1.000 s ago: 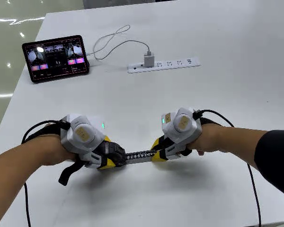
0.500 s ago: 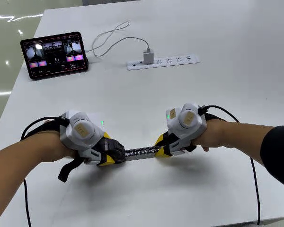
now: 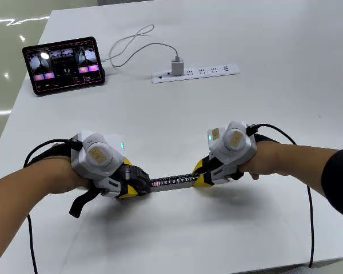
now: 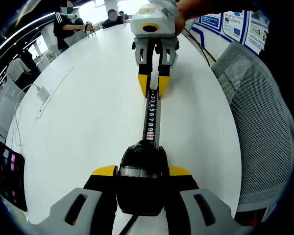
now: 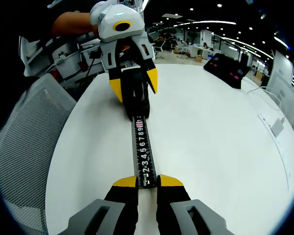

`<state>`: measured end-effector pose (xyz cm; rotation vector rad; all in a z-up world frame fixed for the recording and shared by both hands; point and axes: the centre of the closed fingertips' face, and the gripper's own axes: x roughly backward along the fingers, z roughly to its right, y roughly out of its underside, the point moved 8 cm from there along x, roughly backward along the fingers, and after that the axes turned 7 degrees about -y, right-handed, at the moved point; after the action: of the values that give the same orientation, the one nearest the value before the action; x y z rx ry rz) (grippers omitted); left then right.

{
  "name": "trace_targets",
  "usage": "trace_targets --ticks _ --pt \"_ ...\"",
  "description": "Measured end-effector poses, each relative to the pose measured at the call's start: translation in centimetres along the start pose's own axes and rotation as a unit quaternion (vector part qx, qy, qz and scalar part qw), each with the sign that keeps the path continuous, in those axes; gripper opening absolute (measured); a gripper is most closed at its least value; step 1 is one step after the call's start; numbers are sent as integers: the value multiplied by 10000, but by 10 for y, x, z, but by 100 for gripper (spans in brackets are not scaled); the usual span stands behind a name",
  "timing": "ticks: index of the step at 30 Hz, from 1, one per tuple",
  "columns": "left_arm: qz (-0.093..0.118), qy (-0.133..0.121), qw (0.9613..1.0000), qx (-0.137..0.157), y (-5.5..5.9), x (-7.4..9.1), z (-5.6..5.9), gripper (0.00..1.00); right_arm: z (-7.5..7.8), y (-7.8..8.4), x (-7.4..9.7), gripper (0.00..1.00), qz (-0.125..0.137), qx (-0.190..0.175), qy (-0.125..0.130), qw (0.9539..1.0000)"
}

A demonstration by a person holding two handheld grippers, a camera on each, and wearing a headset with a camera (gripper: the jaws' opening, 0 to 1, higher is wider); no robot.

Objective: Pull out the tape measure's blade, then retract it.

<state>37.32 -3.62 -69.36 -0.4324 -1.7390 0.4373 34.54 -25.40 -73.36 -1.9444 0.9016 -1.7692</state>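
Head view: the left gripper (image 3: pixel 134 181) and the right gripper (image 3: pixel 201 173) are held low over the near part of the white table (image 3: pixel 228 108), facing one another with their tips apart. The black tape measure case (image 4: pixel 142 178) is clamped between the yellow-tipped jaws of the left gripper, which are closed against its two sides. The blade (image 5: pixel 142 147) is drawn partly out of the case and is stretched straight between the two grippers, with its printed face upward. Black numerals are read along it, with one mark in red near the case. The free end of the blade is pinched between the jaws of the right gripper, which are pressed together on it; the end hook is hidden between the tips. Whether the case or the blade touches the table cannot be told. At the far left of the table a tablet (image 3: pixel 63 64) is propped up with its screen lit. To its right a white power strip (image 3: pixel 197 73) is laid flat, with a white charger (image 3: pixel 176 67) plugged in. A white cable (image 3: pixel 131 43) is looped from the charger toward the tablet. A grey mesh chair (image 4: pixel 259 112) is seen beside the table edge in the left gripper view.
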Motion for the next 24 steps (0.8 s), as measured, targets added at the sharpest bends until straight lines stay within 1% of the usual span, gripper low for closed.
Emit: trace_targets --ticks 24 --pt "-13 -8 10000 12 -1 1 0 31 1 14 17 9 -63 -75 37 9999"
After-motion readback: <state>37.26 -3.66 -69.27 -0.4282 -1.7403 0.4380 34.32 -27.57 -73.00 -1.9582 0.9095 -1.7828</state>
